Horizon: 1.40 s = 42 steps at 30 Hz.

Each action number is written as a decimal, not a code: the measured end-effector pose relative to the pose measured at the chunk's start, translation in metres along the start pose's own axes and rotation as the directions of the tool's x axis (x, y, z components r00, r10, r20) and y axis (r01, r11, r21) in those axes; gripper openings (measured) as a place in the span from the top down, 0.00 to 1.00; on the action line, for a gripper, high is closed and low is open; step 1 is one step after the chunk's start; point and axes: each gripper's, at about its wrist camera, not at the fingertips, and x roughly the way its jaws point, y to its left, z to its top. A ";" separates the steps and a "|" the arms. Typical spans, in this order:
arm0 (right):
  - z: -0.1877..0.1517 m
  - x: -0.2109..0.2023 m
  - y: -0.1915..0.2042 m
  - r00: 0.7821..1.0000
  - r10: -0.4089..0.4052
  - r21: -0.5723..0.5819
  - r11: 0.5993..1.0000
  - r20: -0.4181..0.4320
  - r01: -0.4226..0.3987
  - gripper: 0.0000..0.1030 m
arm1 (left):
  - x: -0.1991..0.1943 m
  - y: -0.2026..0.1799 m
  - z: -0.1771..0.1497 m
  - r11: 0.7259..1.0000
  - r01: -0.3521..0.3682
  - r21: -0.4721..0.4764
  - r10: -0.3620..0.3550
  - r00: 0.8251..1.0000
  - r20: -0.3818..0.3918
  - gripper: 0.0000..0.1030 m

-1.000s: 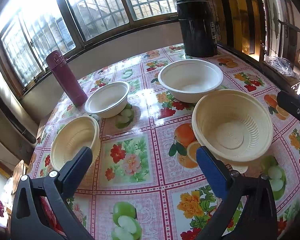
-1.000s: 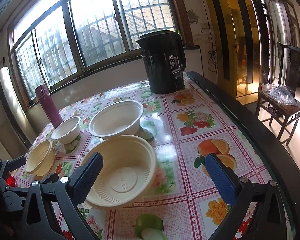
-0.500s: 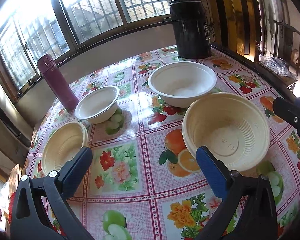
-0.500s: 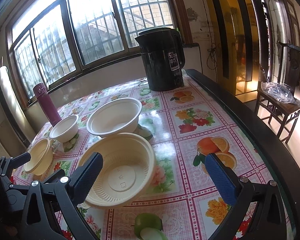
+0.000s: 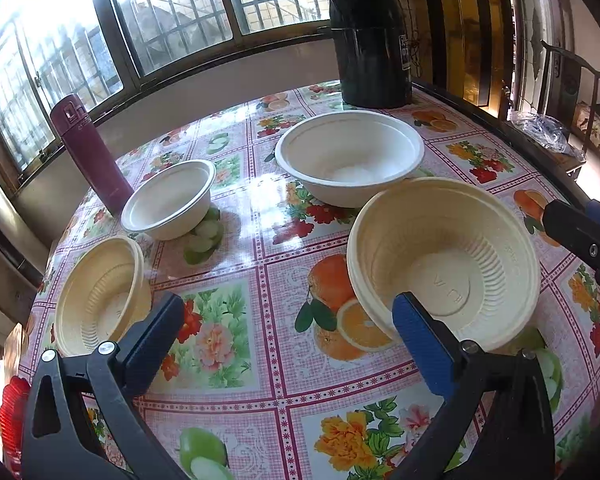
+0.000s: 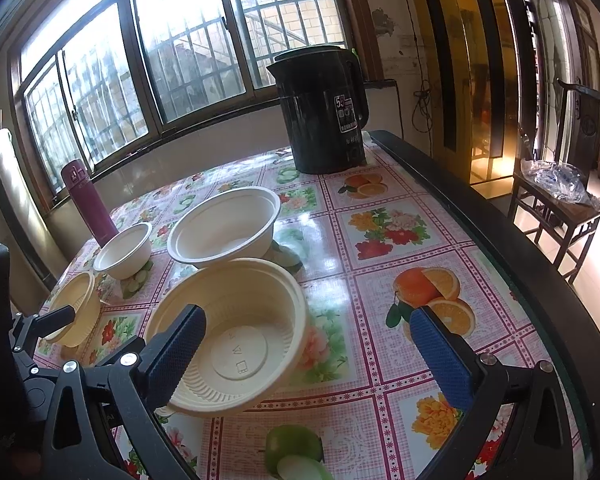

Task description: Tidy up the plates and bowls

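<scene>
Left gripper (image 5: 284, 320) and right gripper (image 6: 306, 334) both gape, holding nothing — they've edged closer to the big cream bowl (image 5: 444, 260), ribbed thin plastic, nearest on the table (image 5: 260, 380). Likely next pick; nothing stacked yet. Behind it: smooth white bowl (image 5: 350, 160), then kettle (image 5: 370, 46).

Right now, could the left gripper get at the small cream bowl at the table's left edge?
Probably yes. The left gripper is open and holds nothing, the small cream bowl sits just beyond its left finger, and nothing stands between them on the tablecloth.
</scene>
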 end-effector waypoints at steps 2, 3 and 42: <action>0.000 0.000 0.000 1.000 0.001 0.001 1.000 0.000 -0.001 0.00 | 0.002 0.000 0.001 1.000 0.009 -0.008 -0.009 1.000 -0.006 0.00; 0.000 0.001 0.000 1.000 0.000 0.001 1.000 -0.001 0.000 0.00 | 0.003 0.001 0.001 1.000 0.012 -0.011 -0.012 1.000 -0.007 0.00; -0.002 0.011 0.002 1.000 0.003 -0.007 1.000 -0.027 -0.003 0.00 | 0.020 0.010 0.002 0.984 0.152 -0.094 -0.161 0.983 -0.090 0.00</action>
